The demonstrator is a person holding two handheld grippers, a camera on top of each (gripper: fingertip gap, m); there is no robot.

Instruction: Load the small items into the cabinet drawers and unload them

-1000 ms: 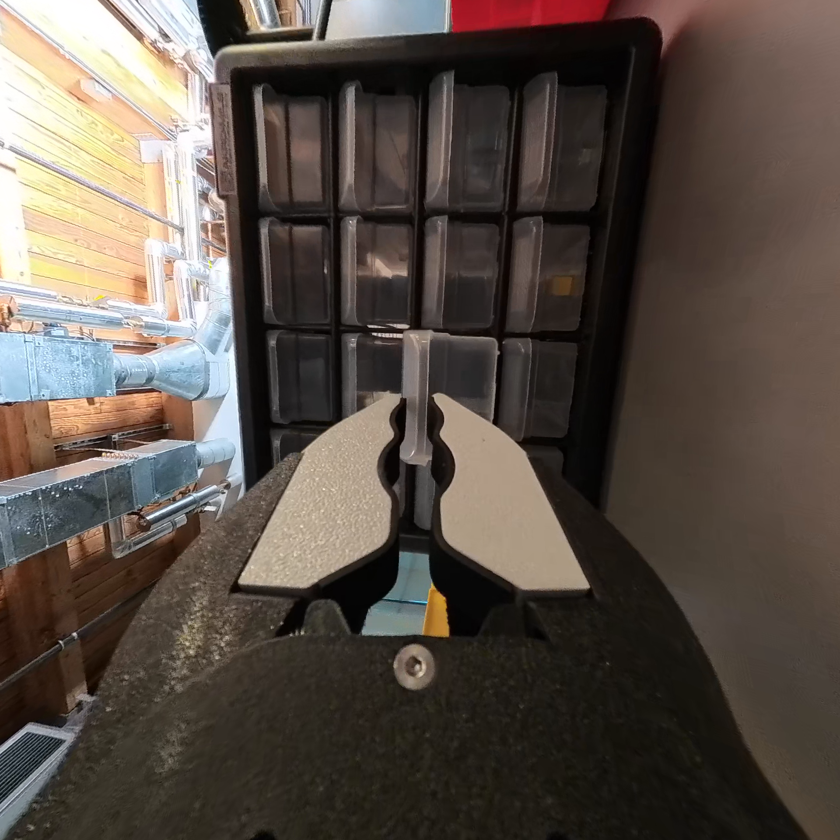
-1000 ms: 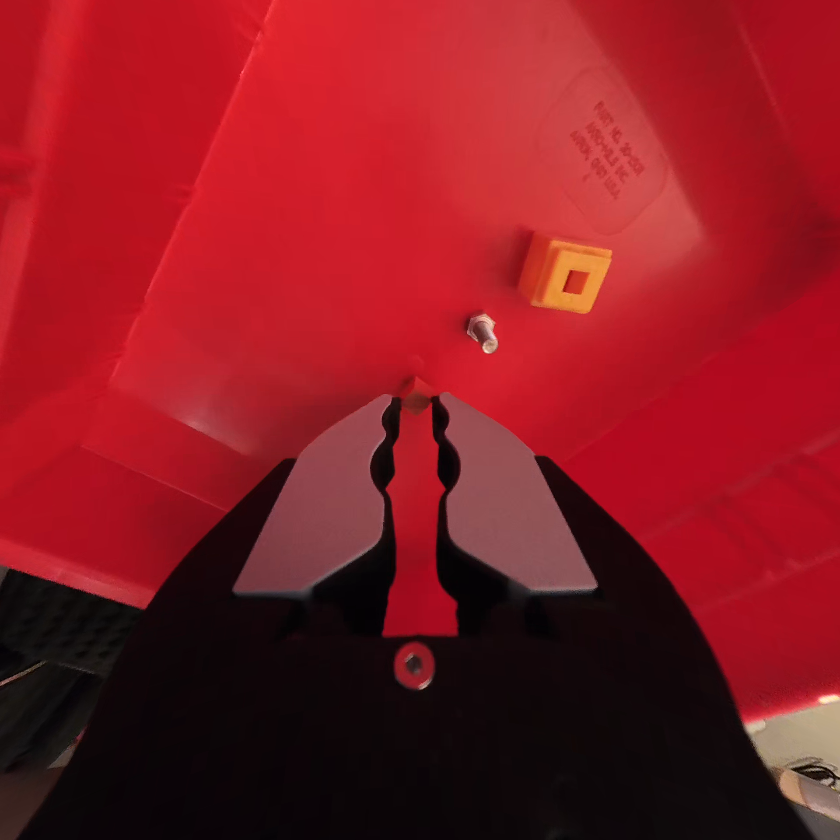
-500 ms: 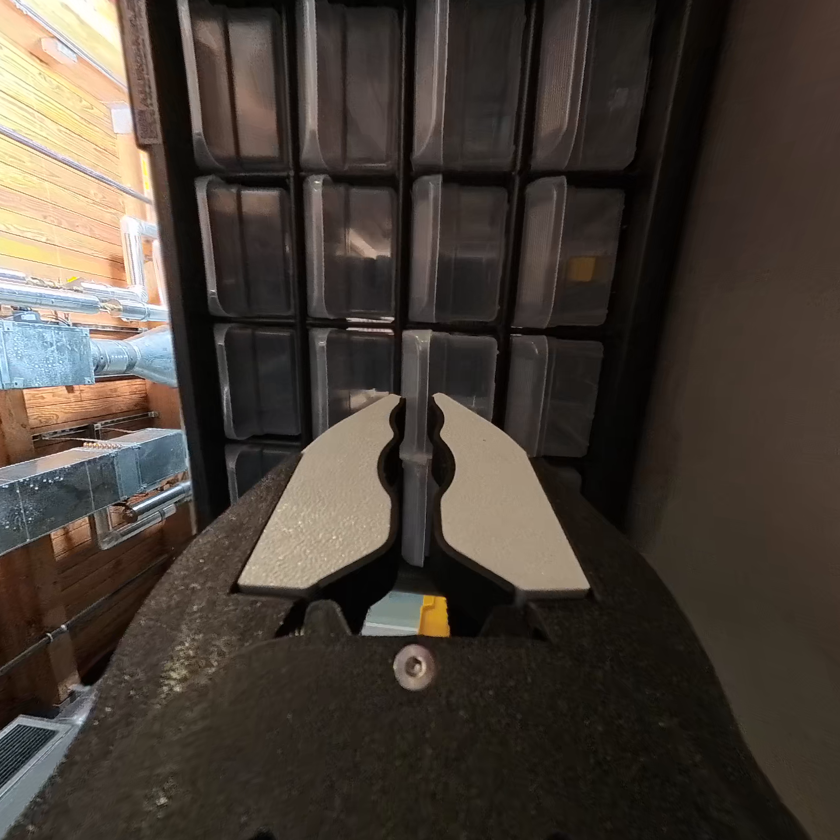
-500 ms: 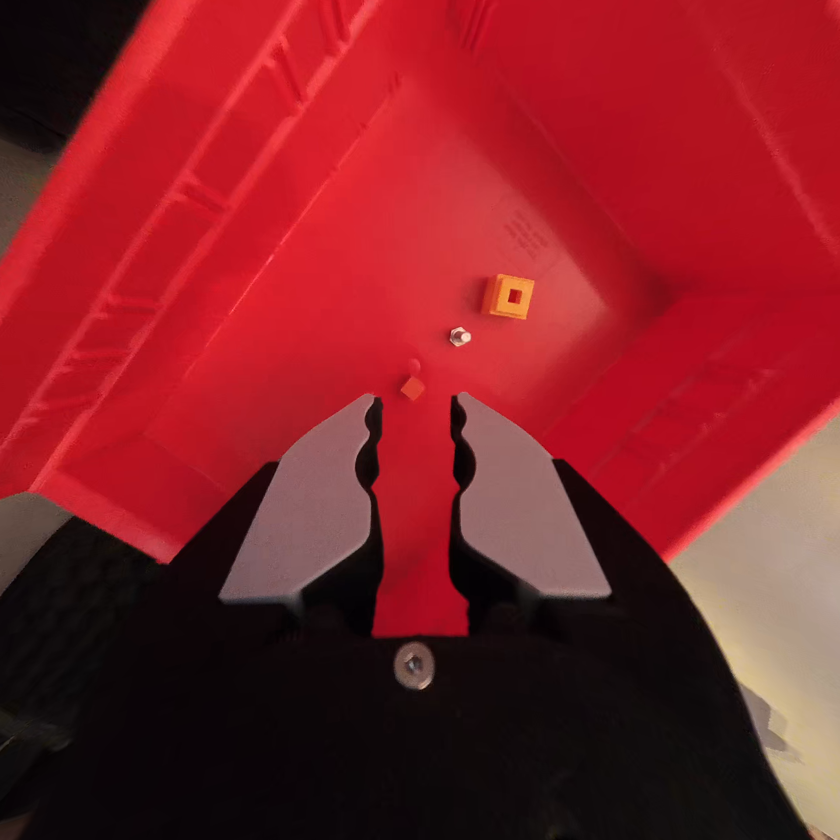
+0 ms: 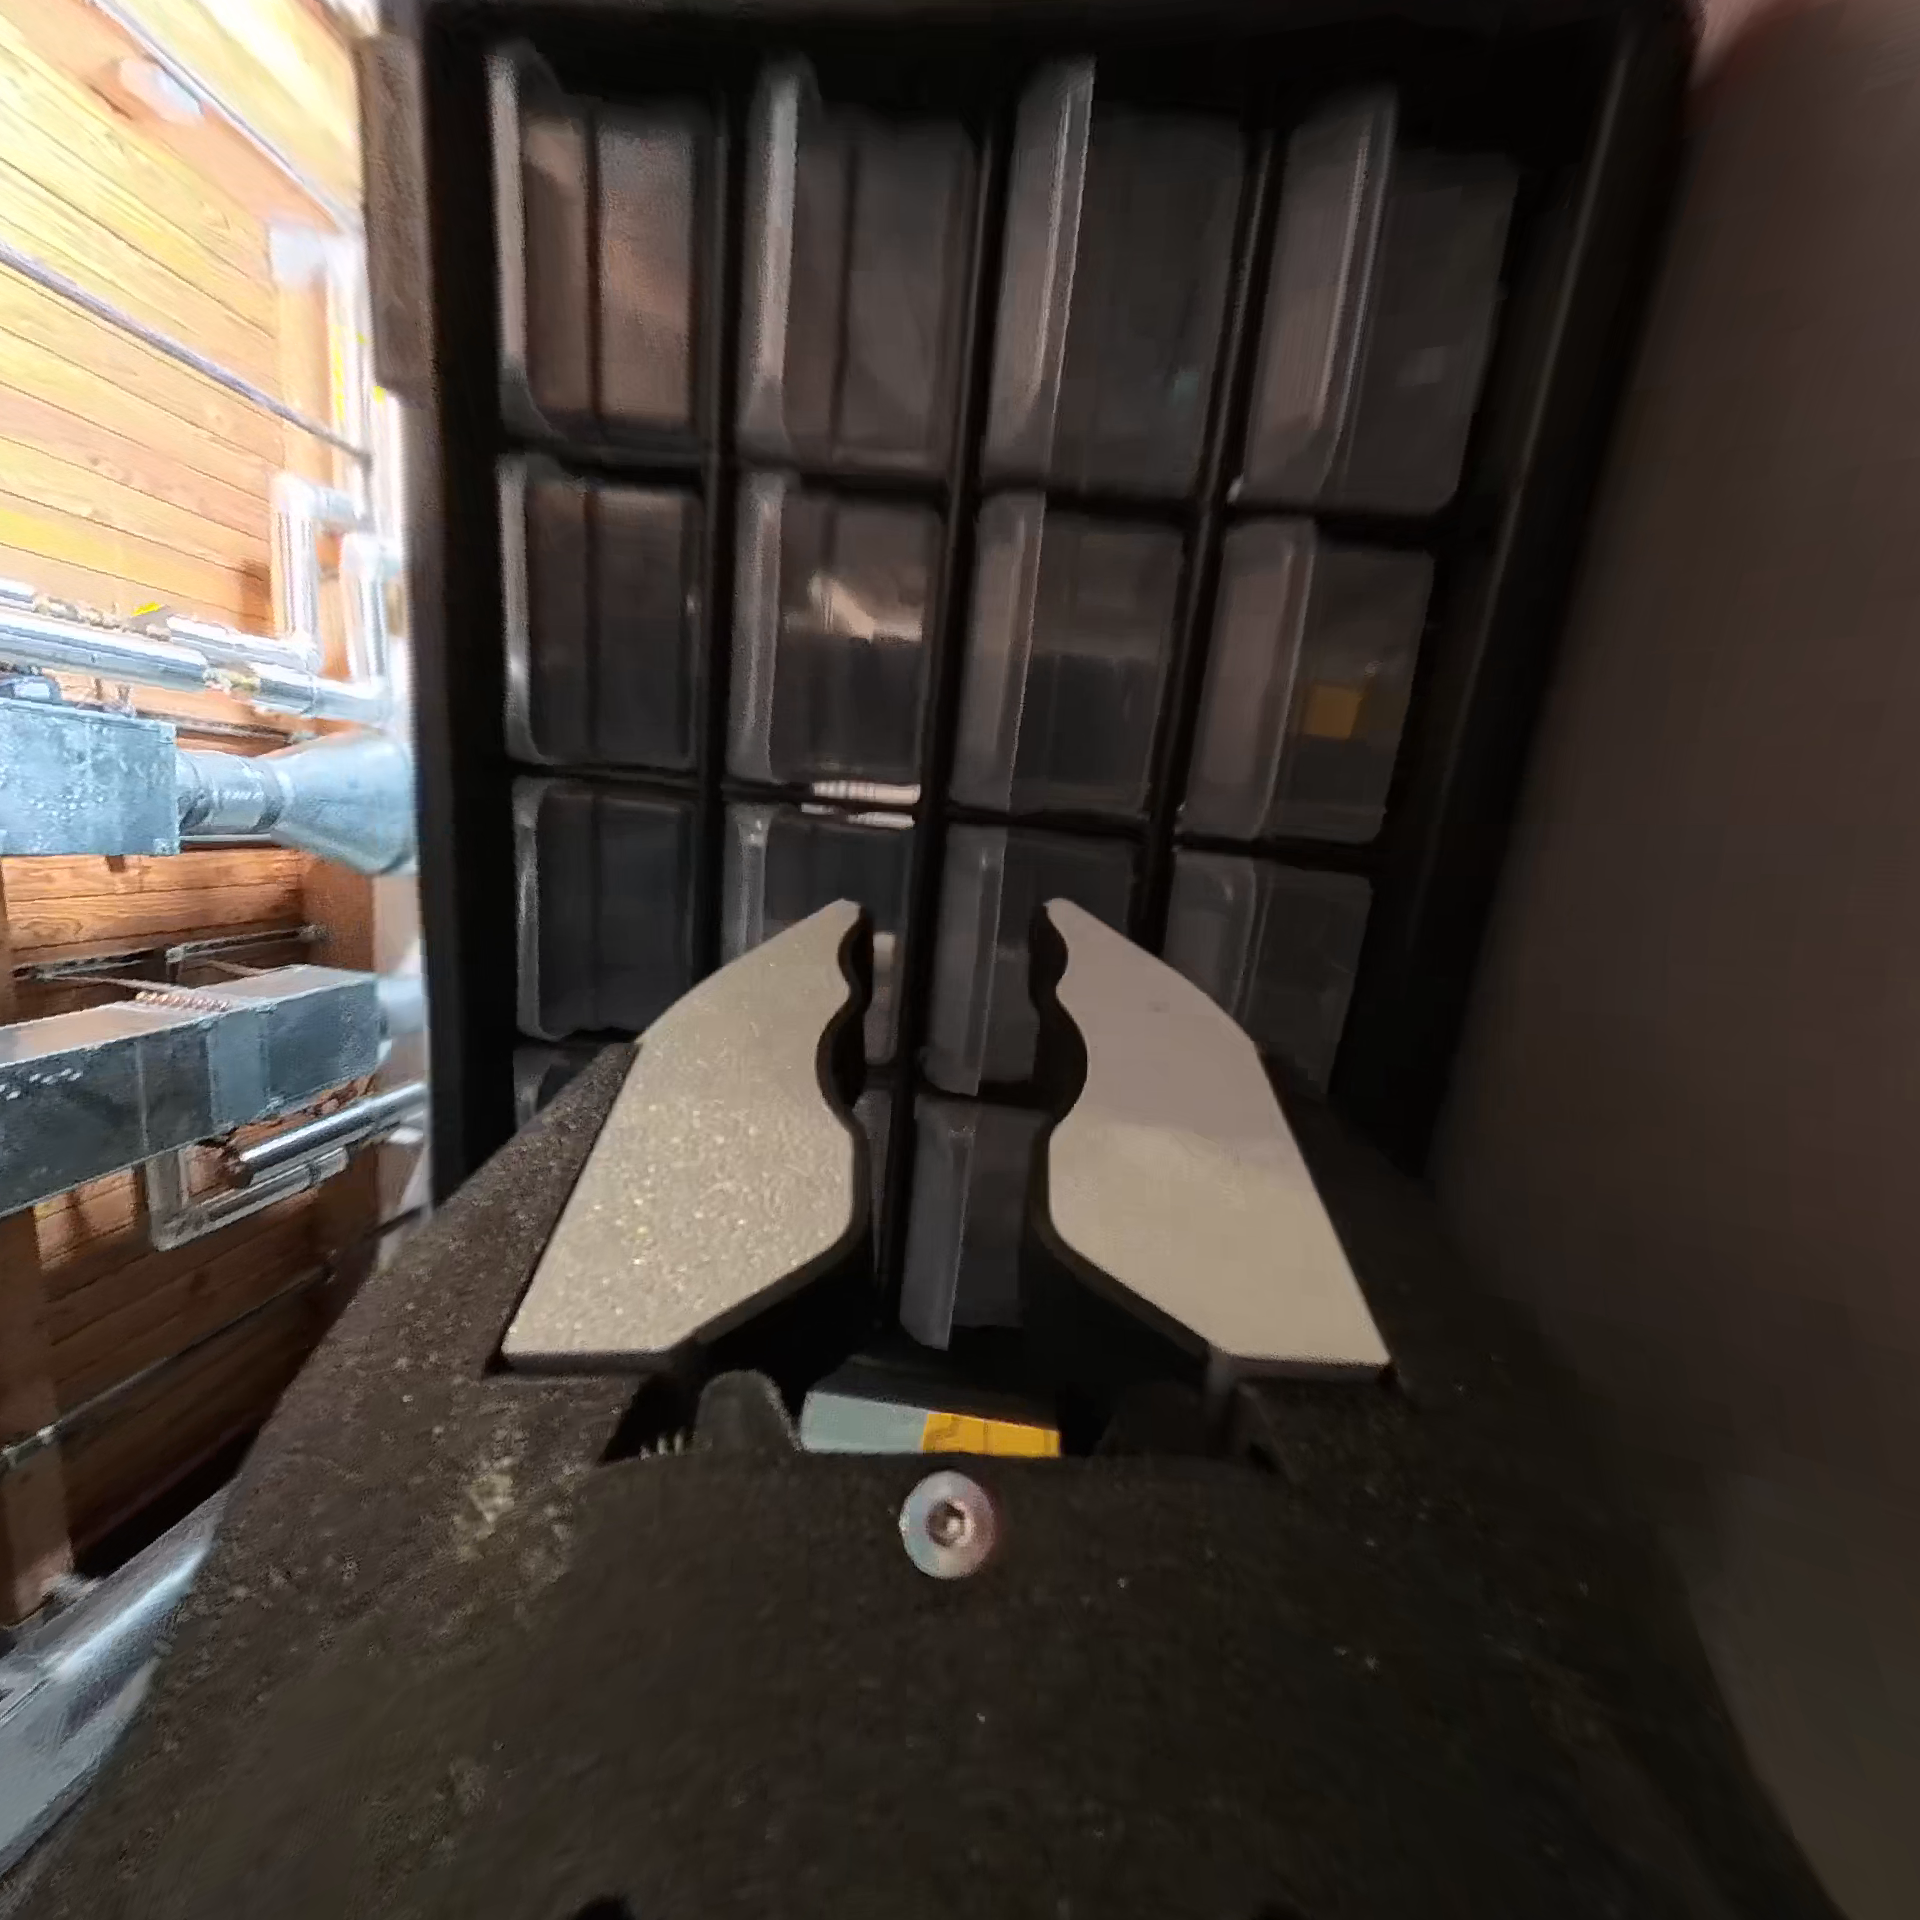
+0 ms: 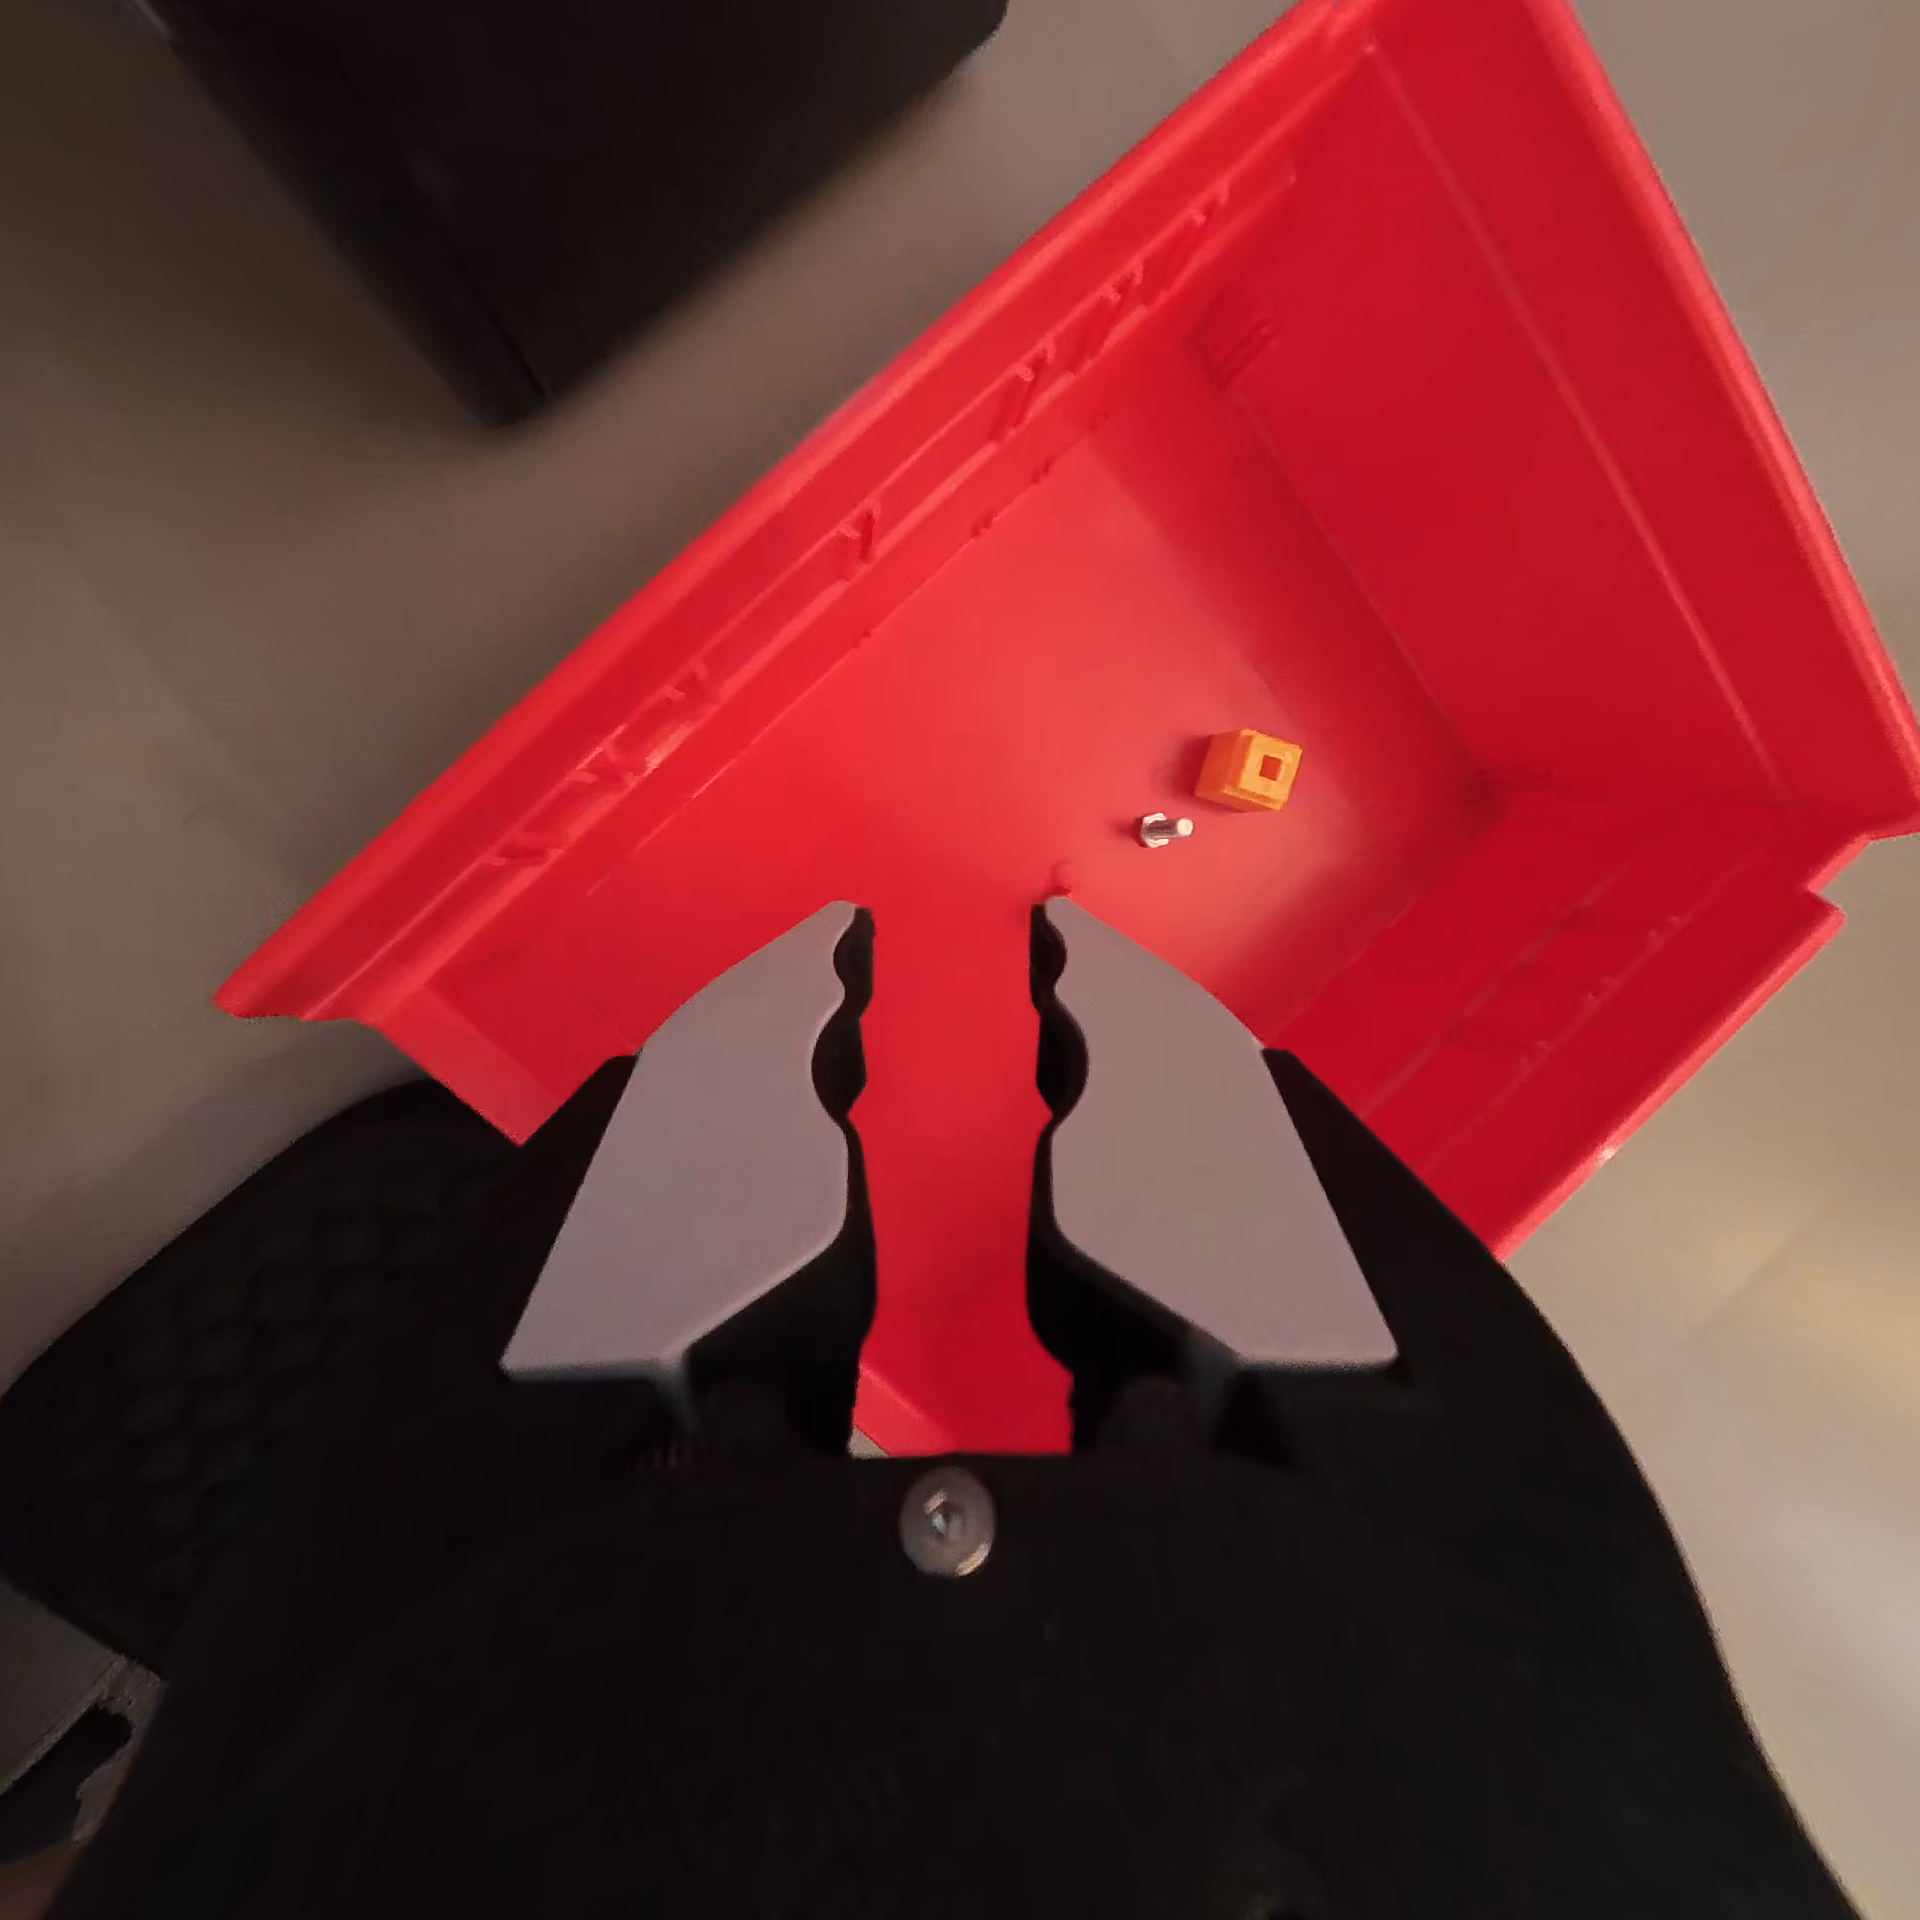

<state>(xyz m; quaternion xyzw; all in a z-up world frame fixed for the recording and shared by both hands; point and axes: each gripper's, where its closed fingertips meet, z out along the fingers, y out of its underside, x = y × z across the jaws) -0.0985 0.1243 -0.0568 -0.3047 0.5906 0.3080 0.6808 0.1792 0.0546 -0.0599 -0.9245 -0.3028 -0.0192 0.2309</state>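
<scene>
Left wrist view: the left gripper (image 5: 948,914) has its jaws released, spread to either side of a drawer handle (image 5: 971,977) on the cabinet (image 5: 1039,104) straight ahead. The handle stands between the tips without touching either, as far as the blur allows. All drawers look pushed in. One drawer (image 5: 1299,696), ahead and right of the jaws, holds something yellow; what it is cannot be made out. If the jaws clench off-centre, a tip could catch the black divider just left of the handle and the grip would slip. A pull at an angle could jam the drawer or tip the cabinet. The lowest drawers are hidden behind the gripper body, and the whole view is smeared.

Right wrist view: the right gripper (image 6: 948,914) is also released and empty, hanging above the red bin (image 6: 1558,520). On the bin floor, ahead and right of the jaws, lie an orange cube (image 6: 1247,769) and a small screw (image 6: 1162,829), close together but apart. A tiny nub shows just beside the right tip; I cannot tell whether it is an item or part of the bin. The screw is small and could roll or squirt out of a pinch, and a descent could nudge the cube. The bin's near corner is covered by the gripper.
</scene>
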